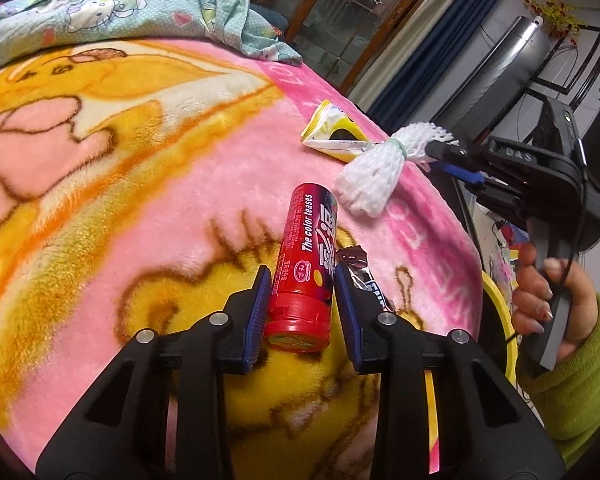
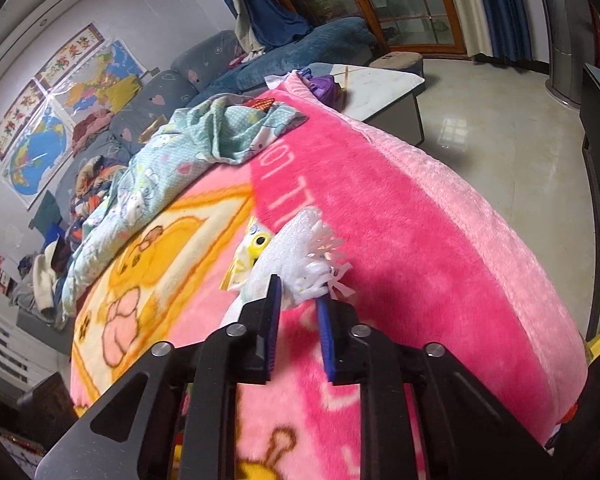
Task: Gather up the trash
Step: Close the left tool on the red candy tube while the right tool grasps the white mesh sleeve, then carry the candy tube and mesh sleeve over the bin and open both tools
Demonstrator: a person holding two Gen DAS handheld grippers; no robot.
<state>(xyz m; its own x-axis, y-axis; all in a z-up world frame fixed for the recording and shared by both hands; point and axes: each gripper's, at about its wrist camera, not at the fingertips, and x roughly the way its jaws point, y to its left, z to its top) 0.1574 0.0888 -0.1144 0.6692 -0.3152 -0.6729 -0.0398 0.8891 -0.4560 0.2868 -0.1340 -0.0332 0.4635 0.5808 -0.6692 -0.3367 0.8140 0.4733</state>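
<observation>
Left gripper (image 1: 302,284) partly open around a red candy tube (image 1: 306,266), blue pads (image 1: 259,312) flanking its lower half; left pad touching or nearly touching the tube, right pad with a slim gap, so a firm clamp cannot be told. Tube lying on the pink and yellow blanket (image 1: 140,184), red cap toward the camera, white lettering along its side, purple band on the right. Dark crinkled wrapper (image 1: 356,266) just right of the tube, partly hidden behind the right finger. Right gripper (image 2: 298,292) narrowed onto the fringed end of a white foam net (image 2: 300,256), pads pinching the tied tail. Net bunched and bound by a pale green band (image 1: 398,146), wider end resting on the blanket near its pink edge. Yellow and white packet (image 1: 334,132) touching the net on its far side. Seen only from the left wrist: the tube, the dark wrapper, the green band, the hand (image 1: 548,300) in a green sleeve gripping the right gripper's handle. Seen only from the right wrist: a sofa (image 2: 204,76) piled with clothes, wall maps (image 2: 40,148), a shiny tiled floor (image 2: 500,152), a low table (image 2: 380,84) beyond the blanket. Pale blue cartoon-print cloth (image 1: 112,12) crumpled at the blanket's far end in both views.
</observation>
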